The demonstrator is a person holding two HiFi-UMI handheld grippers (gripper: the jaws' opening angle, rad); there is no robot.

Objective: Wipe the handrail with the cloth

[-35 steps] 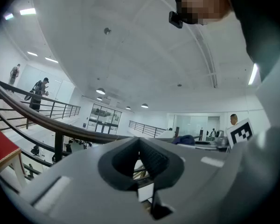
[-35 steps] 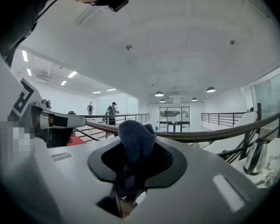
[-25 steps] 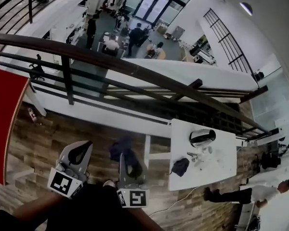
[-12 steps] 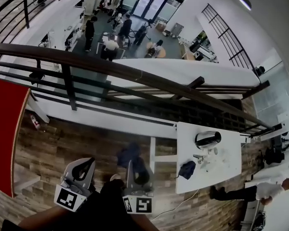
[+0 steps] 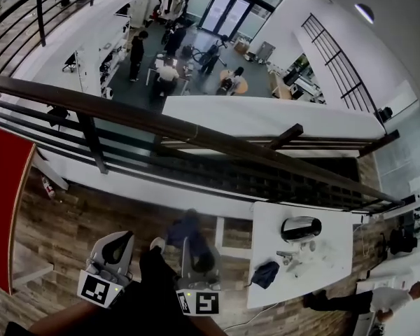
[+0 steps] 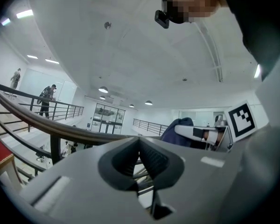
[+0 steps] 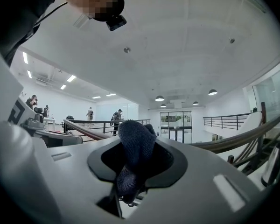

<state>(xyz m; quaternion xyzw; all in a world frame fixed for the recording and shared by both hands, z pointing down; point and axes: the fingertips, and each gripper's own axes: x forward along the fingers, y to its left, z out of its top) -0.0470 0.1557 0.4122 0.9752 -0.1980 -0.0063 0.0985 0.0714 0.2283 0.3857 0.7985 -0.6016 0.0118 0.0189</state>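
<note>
Though clamped tight on the dark cloth (image 7: pixel 134 146), held the right gripper (image 5: pixel 194 243) low, well short of the handrail (image 5: pixel 196 135) running left to right ahead and above, with the left gripper (image 5: pixel 120 240) pressed together, empty, just beside, no nearer.

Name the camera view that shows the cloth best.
The right gripper view: the dark blue cloth fills the centre, clamped in the right gripper, its knit visible. The head view shows only a small dark bundle at that gripper's tip; the left gripper view catches one blue edge at the right.
</note>
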